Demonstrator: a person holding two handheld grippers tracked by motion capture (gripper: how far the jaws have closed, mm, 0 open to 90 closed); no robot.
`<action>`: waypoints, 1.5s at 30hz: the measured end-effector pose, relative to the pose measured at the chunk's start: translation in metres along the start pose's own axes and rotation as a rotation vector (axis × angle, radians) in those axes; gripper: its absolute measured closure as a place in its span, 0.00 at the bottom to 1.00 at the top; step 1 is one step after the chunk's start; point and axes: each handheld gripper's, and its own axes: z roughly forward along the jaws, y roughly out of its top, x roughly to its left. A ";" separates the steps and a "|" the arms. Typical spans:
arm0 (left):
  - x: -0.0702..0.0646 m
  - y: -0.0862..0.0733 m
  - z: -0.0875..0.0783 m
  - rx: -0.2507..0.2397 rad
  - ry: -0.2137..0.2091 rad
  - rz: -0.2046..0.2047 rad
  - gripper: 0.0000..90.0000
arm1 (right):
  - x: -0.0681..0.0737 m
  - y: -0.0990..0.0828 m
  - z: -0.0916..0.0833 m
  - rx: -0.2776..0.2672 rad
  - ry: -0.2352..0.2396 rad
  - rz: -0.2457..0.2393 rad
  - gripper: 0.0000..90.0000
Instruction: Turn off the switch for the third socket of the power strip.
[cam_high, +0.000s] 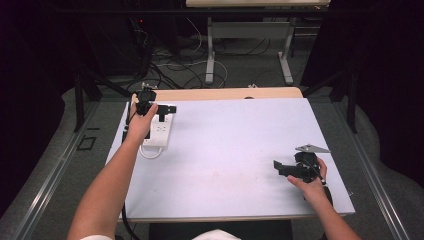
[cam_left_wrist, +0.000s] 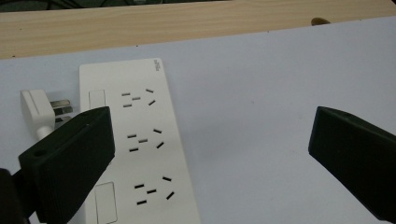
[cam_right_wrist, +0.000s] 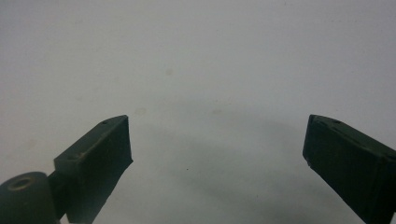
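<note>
Left gripper (cam_left_wrist: 210, 154) wide open, holding nothing, white power strip (cam_left_wrist: 135, 140) lying beneath its left jaw.

Lab recording bay: black curtains (cam_high: 30, 100), loose floor cables (cam_high: 175, 65), metal frame rails (cam_high: 50, 175), bare worktable (cam_high: 240, 150).

Table (cam_high: 235, 150): pale wooden top, covered almost fully by a white sheet (cam_high: 240, 140); bare wood strip exposed along the far edge. White power strip (cam_high: 159, 131) lies flat on the sheet near the far left corner, three socket groups facing up. White plug (cam_left_wrist: 39, 108) rests on the sheet just beside the strip; its white cord (cam_high: 150, 151) loops at the strip's near end.
</note>
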 end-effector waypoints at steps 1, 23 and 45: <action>-0.001 0.000 -0.002 0.017 -0.005 0.003 0.01 | 0.000 0.000 0.000 -0.001 0.000 -0.001 0.08; -0.010 -0.028 -0.034 -0.031 -0.076 0.004 0.01 | 0.000 0.000 -0.002 -0.004 -0.003 -0.003 0.08; -0.023 -0.088 -0.067 -0.107 -0.125 0.040 0.02 | 0.001 0.000 -0.002 -0.006 -0.007 -0.003 0.08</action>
